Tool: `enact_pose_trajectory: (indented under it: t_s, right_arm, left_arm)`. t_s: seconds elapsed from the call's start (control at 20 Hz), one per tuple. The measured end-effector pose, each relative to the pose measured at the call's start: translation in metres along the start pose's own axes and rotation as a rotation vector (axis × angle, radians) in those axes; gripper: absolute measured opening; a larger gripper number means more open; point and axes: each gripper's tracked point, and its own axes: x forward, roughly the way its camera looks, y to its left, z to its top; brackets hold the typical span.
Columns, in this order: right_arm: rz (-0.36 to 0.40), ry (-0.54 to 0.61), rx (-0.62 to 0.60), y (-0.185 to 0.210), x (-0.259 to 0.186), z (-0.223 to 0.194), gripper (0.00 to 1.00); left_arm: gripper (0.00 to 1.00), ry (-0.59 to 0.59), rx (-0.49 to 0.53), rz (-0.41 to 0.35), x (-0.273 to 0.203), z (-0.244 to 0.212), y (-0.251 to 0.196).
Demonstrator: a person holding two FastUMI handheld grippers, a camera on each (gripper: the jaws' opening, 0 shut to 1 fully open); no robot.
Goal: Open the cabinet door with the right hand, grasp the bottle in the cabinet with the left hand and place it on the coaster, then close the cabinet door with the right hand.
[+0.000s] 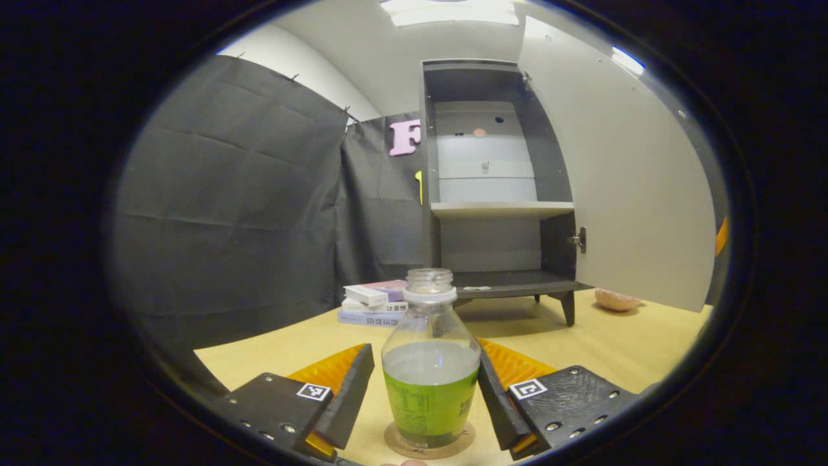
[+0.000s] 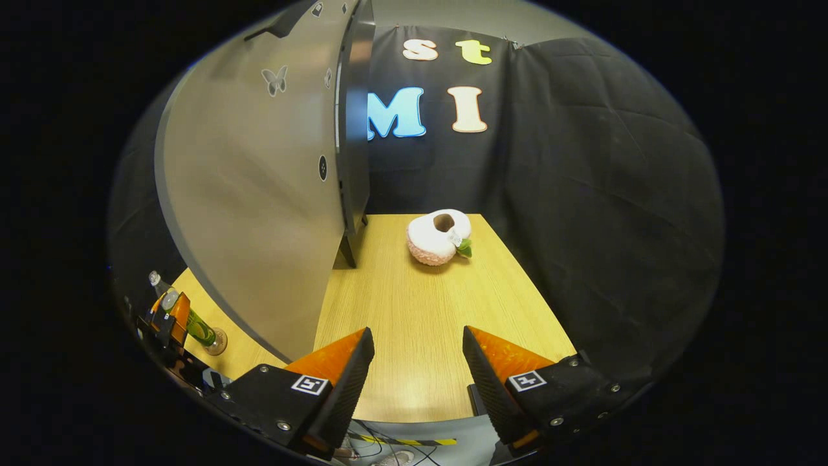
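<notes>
A clear bottle [image 1: 430,382] with a green label and no cap stands upright on a round cork coaster [image 1: 396,444] on the wooden table. My left gripper [image 1: 427,353] is open, one finger on each side of the bottle and close to it. Behind it the dark cabinet [image 1: 491,162] stands with its pale door [image 1: 621,181] swung wide open. In the right gripper view the door [image 2: 259,194] is on the left, and the bottle [image 2: 197,327] and left gripper [image 2: 169,316] show small beyond its lower edge. My right gripper [image 2: 418,340] is open above the table, holding nothing.
A stack of books [image 1: 375,304] lies left of the cabinet. A pink and white plush toy [image 2: 440,236] sits on the table [image 2: 420,310] right of the cabinet, past the door. Black cloth walls close in the booth.
</notes>
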Motion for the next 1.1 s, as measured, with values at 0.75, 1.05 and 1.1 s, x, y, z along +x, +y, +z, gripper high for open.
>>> enact_pose_trajectory:
  t_s: [0.75,1.05,1.1]
  right_arm:
    - [0.027,-0.078,0.116,-0.012,-0.021,0.04,0.86]
    - [0.041,-0.165,0.152,-0.016,-0.032,0.088,0.86]
    - [0.044,-0.187,0.15,-0.017,-0.034,0.101,0.86]
  left_arm:
    - [0.84,-0.106,0.003,-0.074,0.006,0.164,0.001]
    - [0.84,-0.144,0.026,-0.098,0.009,0.241,-0.001]
    - [0.84,-0.159,0.031,-0.102,0.007,0.257,-0.002]
